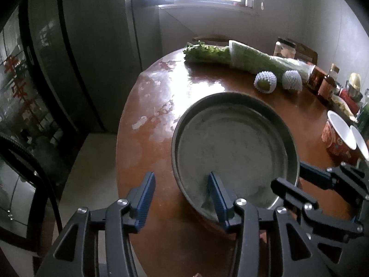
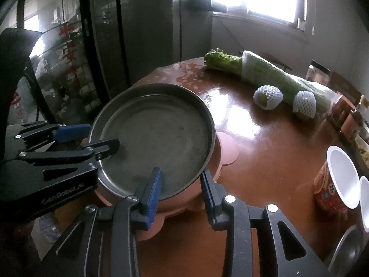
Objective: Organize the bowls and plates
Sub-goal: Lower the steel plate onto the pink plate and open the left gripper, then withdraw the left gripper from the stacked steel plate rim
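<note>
Metal pan (image 2: 156, 143) sits on a pink plate (image 2: 227, 149) at the near-left edge of the round table (image 2: 265, 152). Left gripper (image 1: 181, 199) & right gripper (image 2: 181, 190) both spread wide, each straddling the pan rim w/ one finger inside, not clamped. Paper cup (image 2: 339, 180) well apart, on the right.

The left wrist view looks down and forward from the near-left edge of the round glossy reddish-brown tabletop (image 1: 161, 97), close above the shallow round grey metal pan (image 1: 233, 143). The right wrist view sits just right of that pan (image 2: 156, 138), facing the same far window wall. Both share the pan, the bagged green celery bundle (image 1: 249, 57) (image 2: 265, 73) and the tabletop (image 2: 265, 152).
</note>
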The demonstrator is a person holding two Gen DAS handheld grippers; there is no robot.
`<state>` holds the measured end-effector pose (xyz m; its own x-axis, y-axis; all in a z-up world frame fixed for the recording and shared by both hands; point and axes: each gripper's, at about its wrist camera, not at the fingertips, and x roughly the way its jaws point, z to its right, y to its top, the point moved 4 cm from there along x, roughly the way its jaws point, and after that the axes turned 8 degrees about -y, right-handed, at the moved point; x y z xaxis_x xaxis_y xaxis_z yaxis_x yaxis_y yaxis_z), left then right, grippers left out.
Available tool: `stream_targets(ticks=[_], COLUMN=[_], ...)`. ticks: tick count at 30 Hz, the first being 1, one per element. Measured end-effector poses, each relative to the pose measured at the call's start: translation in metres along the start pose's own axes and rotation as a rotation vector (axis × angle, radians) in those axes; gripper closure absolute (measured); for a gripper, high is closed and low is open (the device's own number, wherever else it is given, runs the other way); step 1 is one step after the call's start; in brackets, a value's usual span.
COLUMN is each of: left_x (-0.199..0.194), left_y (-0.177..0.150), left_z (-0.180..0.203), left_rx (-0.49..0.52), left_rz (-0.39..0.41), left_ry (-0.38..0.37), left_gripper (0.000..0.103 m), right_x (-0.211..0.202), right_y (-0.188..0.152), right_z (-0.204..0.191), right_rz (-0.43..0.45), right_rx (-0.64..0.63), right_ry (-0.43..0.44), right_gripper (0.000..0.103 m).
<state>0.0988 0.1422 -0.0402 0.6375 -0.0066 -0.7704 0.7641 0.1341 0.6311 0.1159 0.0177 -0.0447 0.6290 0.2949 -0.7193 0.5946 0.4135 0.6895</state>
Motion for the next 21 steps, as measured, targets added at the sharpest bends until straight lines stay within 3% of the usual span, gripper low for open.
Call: stream_targets(ticks=[7, 21], left_x=[0.010, 0.020], left_y=[0.002, -0.002], left_z=[-0.005, 0.014], left_rx=[-0.064, -0.011], left_rz=[-0.033, -0.069], left_ry=[-0.085, -0.094], left_gripper=[0.053, 0.052], right_x=[-0.003, -0.004], right_y=[-0.003, -0.005], right_z=[0.002, 0.010], right_rz=[-0.004, -0.008], right_rx=[0.006, 0.023], right_ry=[0.000, -0.009], right_gripper=[0.066, 0.066])
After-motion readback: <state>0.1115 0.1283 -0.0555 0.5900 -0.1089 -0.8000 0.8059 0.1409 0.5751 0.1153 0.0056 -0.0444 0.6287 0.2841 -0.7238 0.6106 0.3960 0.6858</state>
